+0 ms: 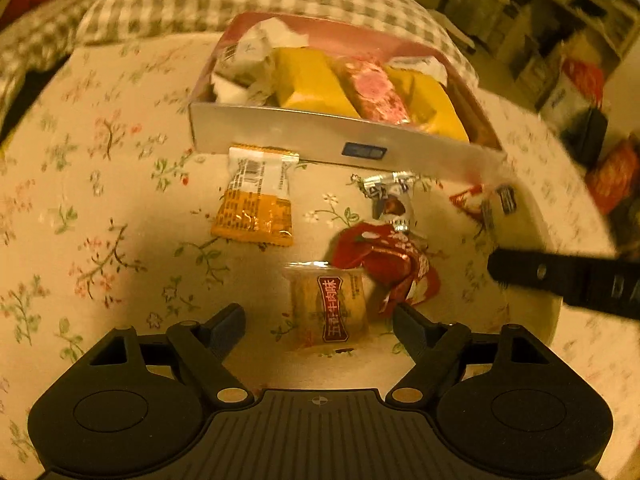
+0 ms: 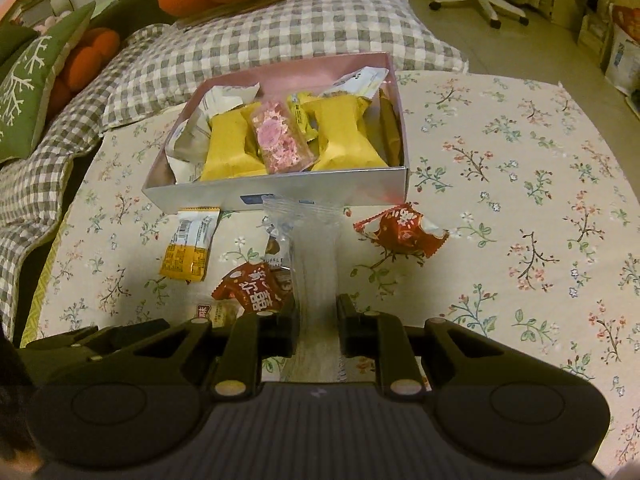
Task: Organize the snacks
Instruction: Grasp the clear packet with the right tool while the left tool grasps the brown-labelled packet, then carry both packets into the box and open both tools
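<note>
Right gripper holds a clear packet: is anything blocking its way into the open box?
Nothing visible does. The right gripper is shut on the clear plastic snack packet, which points straight at the open grey cardboard box. Only the box's near wall lies ahead. The box is crowded, with yellow wrapped cakes filling the middle.

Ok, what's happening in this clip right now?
A person is sorting wrapped snacks into a box on a floral tablecloth. The right hand-held gripper is shut on a clear-wrapped snack, held up in front of the box. The left hand-held gripper is open, its fingers either side of a beef-flavour biscuit pack lying on the cloth. Still loose: an orange packet, two red packets and a truffle chocolate. The box already holds yellow, pink and white packs.
</note>
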{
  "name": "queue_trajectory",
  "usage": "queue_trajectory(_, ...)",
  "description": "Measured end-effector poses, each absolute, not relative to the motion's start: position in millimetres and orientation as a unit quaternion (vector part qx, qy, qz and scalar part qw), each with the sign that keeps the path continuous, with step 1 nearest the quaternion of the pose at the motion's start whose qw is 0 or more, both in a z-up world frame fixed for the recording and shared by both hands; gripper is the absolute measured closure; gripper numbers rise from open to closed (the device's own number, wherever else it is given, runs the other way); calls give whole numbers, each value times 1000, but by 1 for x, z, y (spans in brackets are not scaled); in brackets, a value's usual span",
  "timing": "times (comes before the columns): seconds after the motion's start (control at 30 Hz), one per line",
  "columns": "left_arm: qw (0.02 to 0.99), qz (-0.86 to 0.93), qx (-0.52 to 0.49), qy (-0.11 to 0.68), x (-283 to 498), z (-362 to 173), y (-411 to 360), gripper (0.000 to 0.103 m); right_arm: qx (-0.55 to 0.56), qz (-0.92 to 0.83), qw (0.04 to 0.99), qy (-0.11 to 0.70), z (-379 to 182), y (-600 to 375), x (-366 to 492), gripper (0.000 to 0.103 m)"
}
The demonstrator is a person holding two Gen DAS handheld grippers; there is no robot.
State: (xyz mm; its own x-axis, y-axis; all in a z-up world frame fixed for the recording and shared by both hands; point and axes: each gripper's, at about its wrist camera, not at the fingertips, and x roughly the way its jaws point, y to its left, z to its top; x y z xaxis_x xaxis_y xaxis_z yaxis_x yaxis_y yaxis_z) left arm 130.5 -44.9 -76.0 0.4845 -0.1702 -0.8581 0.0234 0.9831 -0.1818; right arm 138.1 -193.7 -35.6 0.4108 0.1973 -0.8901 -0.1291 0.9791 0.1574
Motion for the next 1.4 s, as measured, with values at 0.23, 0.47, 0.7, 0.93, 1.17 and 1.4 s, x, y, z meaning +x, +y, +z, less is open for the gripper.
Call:
queue_trajectory(0.23,863,-53,-35,502,130,-72,-43,71,30,101,841,531,-35,-192,138,86)
queue_trajectory(0.47,864,-56,-43,498,129,-65,-38,71,35,100,845,524,-32,-193,139,86)
queue_trajectory(0.7,871,-60,-68,482,128,-48,-31,71,42,97,850,517,-31,-195,140,86)
queue_trajectory(0.93,878,-67,-100,464,130,-34,-22,71,55,95,858,503,-27,-198,141,86)
queue_trajectory(1.17,884,-69,-134,442,135,-26,-9,71,67,99,864,490,-26,-196,147,86)
queue_trajectory(1.4,890,-60,-154,425,144,-25,3,71,80,105,868,479,-25,-194,156,86)
